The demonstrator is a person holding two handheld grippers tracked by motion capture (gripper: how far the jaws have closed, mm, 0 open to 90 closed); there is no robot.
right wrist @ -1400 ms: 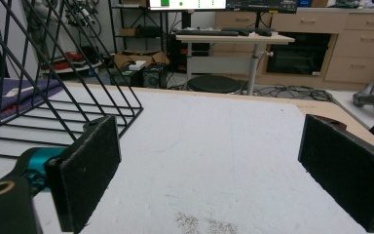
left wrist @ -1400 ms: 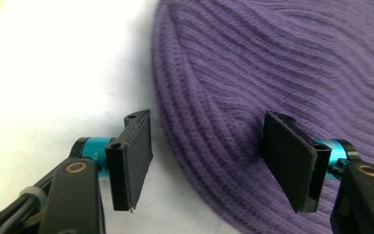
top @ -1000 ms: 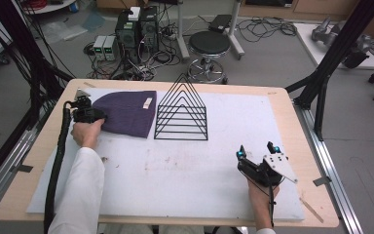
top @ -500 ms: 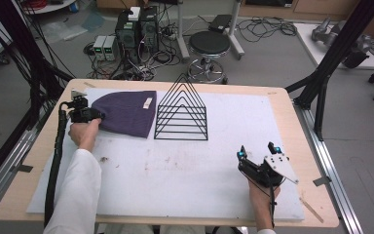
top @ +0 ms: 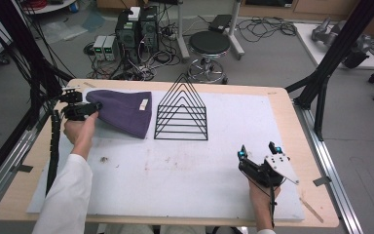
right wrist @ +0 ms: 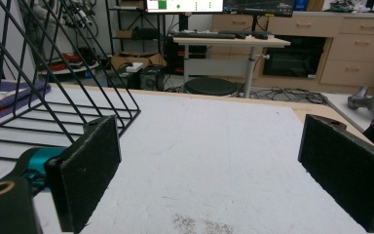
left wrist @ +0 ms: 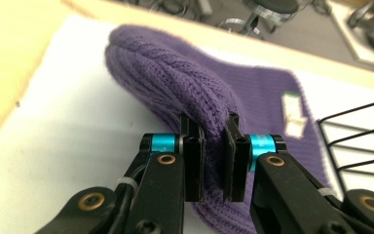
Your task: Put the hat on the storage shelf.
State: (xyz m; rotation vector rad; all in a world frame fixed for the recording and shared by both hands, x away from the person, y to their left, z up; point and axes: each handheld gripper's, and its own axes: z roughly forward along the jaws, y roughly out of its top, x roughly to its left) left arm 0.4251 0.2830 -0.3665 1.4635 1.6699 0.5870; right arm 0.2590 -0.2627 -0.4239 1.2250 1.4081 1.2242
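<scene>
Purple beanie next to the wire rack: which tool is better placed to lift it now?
Left. The left tool is already closed on a fold of the purple beanie at its rounded end. The right tool sits open near the table's front right corner, with the wire rack between it and the beanie.

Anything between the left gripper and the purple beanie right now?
Nothing visible. The left gripper is already closed on a fold of the purple beanie at its rounded end. The wire rack sits beside the beanie's other end.

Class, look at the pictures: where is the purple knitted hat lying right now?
In the high view the purple hat lies far left on the white mat, beside the black wire rack, its left end pinched by the left gripper.
</scene>
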